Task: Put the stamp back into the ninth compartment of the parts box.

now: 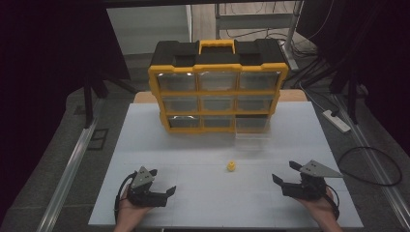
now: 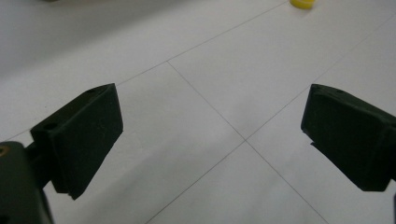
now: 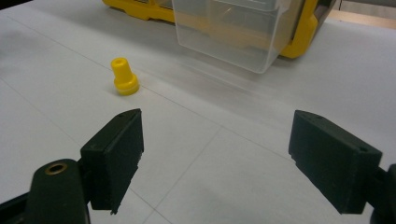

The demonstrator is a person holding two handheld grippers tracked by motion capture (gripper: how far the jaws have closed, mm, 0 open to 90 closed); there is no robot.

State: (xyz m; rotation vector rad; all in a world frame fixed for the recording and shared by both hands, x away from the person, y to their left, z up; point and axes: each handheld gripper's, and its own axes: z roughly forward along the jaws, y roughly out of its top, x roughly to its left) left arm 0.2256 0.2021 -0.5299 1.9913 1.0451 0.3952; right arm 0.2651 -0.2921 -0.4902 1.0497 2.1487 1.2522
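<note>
A small yellow plastic piece [image 1: 231, 166] stands upright on the white table [image 1: 193, 150], between both hands and a bit ahead of them. It shows as a stubby yellow peg [image 3: 123, 77] in the right gripper view and at the top edge [image 2: 302, 3] of the left gripper view. A yellow and black drawer organizer [image 1: 217, 92] stands at the back; its bottom right clear drawer [image 1: 252, 131] is pulled out [image 3: 233, 32]. My left gripper [image 1: 163, 181] rests open near the front left, empty [image 2: 212, 135]. My right gripper [image 1: 285, 172] is open at the front right, empty [image 3: 217, 158].
The organizer has three rows of clear drawers, the others pushed in. Dark curtains hang on both sides. A power strip [image 1: 337, 121] and cables lie on the floor to the right of the table.
</note>
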